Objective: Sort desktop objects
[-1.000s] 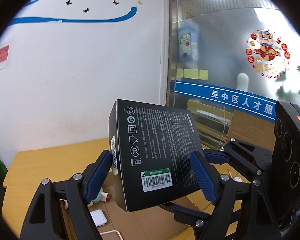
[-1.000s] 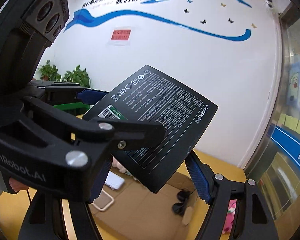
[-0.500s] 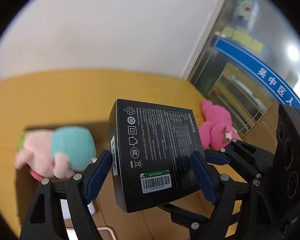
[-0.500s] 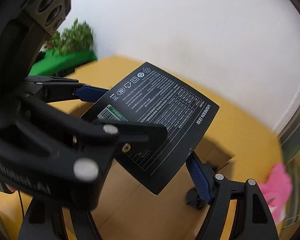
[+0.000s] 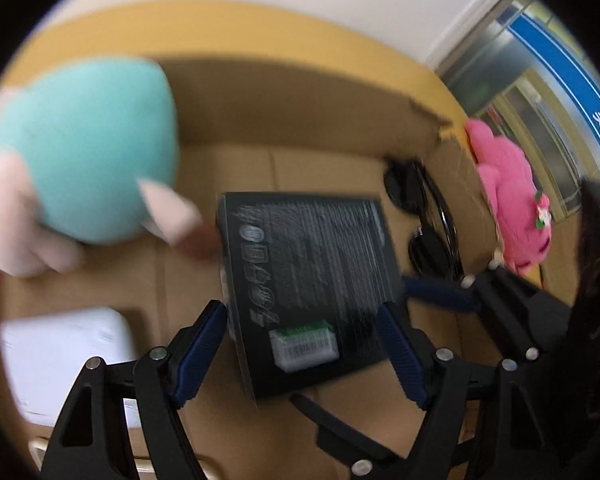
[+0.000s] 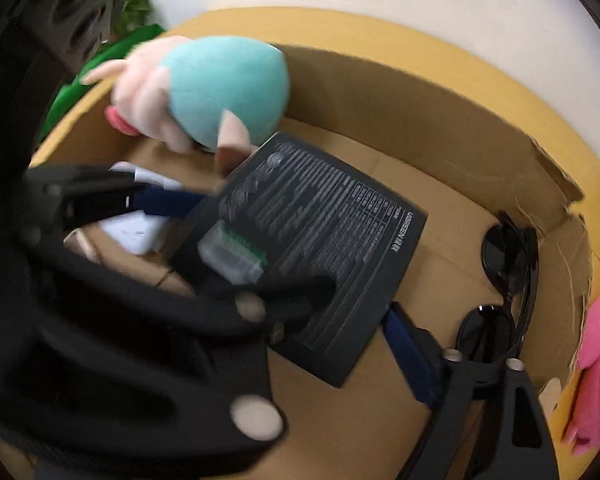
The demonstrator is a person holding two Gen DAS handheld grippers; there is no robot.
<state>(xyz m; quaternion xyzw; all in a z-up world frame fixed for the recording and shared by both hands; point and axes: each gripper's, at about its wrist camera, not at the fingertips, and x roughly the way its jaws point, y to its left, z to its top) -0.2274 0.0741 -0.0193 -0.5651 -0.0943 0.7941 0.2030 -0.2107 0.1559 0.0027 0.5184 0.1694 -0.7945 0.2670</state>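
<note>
A flat black box (image 5: 312, 276) with white print and a barcode label hangs low over the floor of an open cardboard box (image 5: 300, 108). My left gripper (image 5: 300, 320) is shut on it, blue pads on its two long edges, jaws closing a little. My right gripper (image 6: 300, 332) reaches in from the right with its jaws opening. The black box (image 6: 320, 240) still lies between them, but its right blue finger (image 6: 404, 352) stands just off the box's corner. Its other finger is hidden behind my left gripper's body.
Inside the cardboard box (image 6: 400, 108) lie a teal-and-pink plush (image 5: 88, 152) at the far left, black sunglasses (image 5: 424, 224) on the right and a white flat case (image 5: 60, 360) at the near left. A pink plush (image 5: 512, 208) sits outside on the yellow table (image 5: 100, 32).
Both grippers tipped downward and sank with the black box from in front of the wall into the cardboard box. The right gripper's finger has come away from the box's edge.
</note>
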